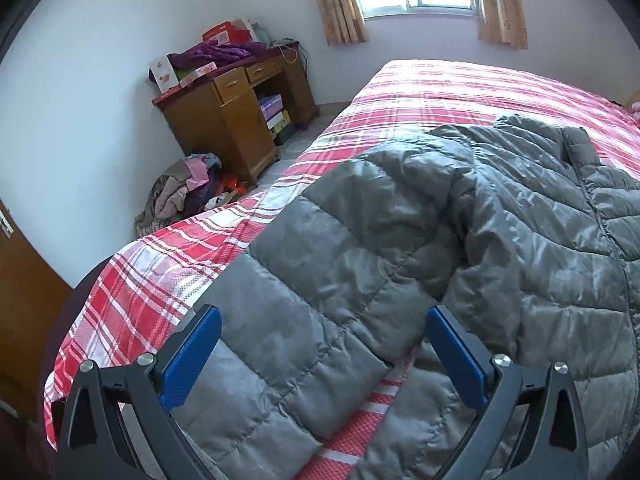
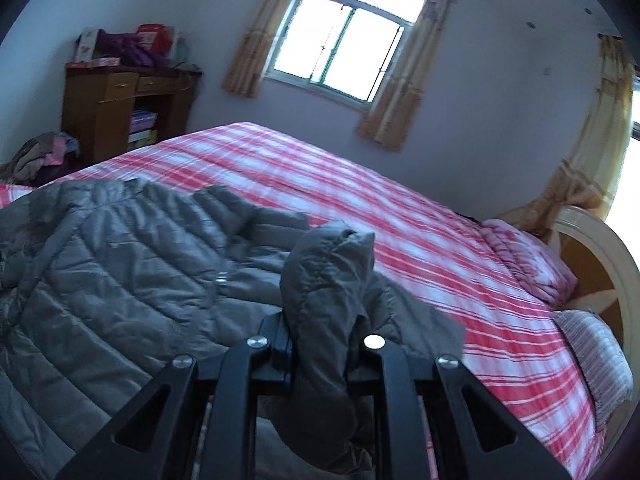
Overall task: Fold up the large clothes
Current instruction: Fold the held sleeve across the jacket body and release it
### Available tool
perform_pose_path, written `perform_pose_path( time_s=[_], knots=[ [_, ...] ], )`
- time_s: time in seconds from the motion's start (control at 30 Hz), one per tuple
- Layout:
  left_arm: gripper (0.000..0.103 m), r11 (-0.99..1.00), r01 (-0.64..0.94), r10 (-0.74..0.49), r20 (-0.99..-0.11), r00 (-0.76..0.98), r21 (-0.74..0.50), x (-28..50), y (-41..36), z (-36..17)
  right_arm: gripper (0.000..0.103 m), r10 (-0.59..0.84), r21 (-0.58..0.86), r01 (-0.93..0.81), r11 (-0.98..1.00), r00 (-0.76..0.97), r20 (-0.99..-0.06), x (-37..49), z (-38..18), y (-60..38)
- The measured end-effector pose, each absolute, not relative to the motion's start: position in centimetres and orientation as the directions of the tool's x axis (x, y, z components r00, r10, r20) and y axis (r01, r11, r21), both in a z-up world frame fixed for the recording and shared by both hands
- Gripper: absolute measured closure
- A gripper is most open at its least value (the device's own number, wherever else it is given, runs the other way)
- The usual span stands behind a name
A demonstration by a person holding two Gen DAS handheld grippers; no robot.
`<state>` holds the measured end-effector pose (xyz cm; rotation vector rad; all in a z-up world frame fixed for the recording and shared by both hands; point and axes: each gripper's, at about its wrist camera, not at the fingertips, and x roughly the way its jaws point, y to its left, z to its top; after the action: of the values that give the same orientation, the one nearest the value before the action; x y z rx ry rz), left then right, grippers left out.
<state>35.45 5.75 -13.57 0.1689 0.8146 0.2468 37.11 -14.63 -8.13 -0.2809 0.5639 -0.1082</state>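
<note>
One grey quilted jacket point(image 1: 460, 240), spread on a red plaid bed point(image 1: 460, 92). Left gripper point(image 1: 323, 354): jaws spread wide, nothing pinched, a sleeve point(image 1: 304, 312) lying below and between its blue pads point(image 1: 192, 360). Right gripper point(image 2: 320, 344): pressed together on a raised fold of the jacket, body of the garment ahead and to its left.

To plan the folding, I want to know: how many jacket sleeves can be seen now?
2. One sleeve lies flat over the bed between the open left gripper fingers; the other sleeve is clamped in the right gripper.
</note>
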Motion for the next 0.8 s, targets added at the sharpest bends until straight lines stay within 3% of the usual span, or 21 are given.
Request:
perform_pose_path(
  time_s=[0.2, 0.27, 0.3, 0.33, 0.47, 0.57, 0.8],
  knots=[
    [0.001, 0.957, -0.162, 0.287, -0.713, 0.640, 0.240, 36.2, 6.7, -13.7, 0.082, -0.116, -0.260, -0.040, 0.965, 0.822, -0.558, 38.6, -11.1, -11.3],
    [0.001, 0.958, -0.164, 0.286, -0.716, 0.637, 0.236, 36.3, 6.9, -13.4, 0.057, -0.069, -0.222, -0.083, 0.972, 0.796, -0.601, 39.0, -12.2, -10.7],
    [0.001, 0.959, -0.166, 0.282, -0.715, 0.640, 0.230, 36.3, 7.0, -13.0, 0.036, -0.037, -0.194, -0.108, 0.975, 0.783, -0.621, 38.9, -12.5, -10.6],
    [0.001, 0.959, -0.168, 0.281, -0.714, 0.642, 0.227, 36.4, 7.0, -12.7, 0.030, 0.011, -0.153, -0.140, 0.978, 0.771, -0.637, 38.5, -12.6, -10.4],
    [0.001, 0.965, -0.168, 0.261, -0.708, 0.656, 0.200, 36.7, 6.1, -10.9, 0.028, 0.076, -0.116, -0.192, 0.974, 0.770, -0.634, 35.5, -11.8, -9.9],
    [0.001, 0.978, -0.129, 0.208, -0.714, 0.669, 0.164, 36.7, 3.8, -10.0, 0.019, 0.120, -0.077, -0.214, 0.974, 0.771, -0.626, 32.7, -11.0, -10.9],
    [0.001, 0.998, -0.004, 0.053, -0.786, 0.616, 0.064, 38.5, -3.6, -11.5, 0.018, 0.013, -0.137, -0.131, 0.982, 0.768, -0.640, 30.3, -12.5, -15.3]
  ],
)
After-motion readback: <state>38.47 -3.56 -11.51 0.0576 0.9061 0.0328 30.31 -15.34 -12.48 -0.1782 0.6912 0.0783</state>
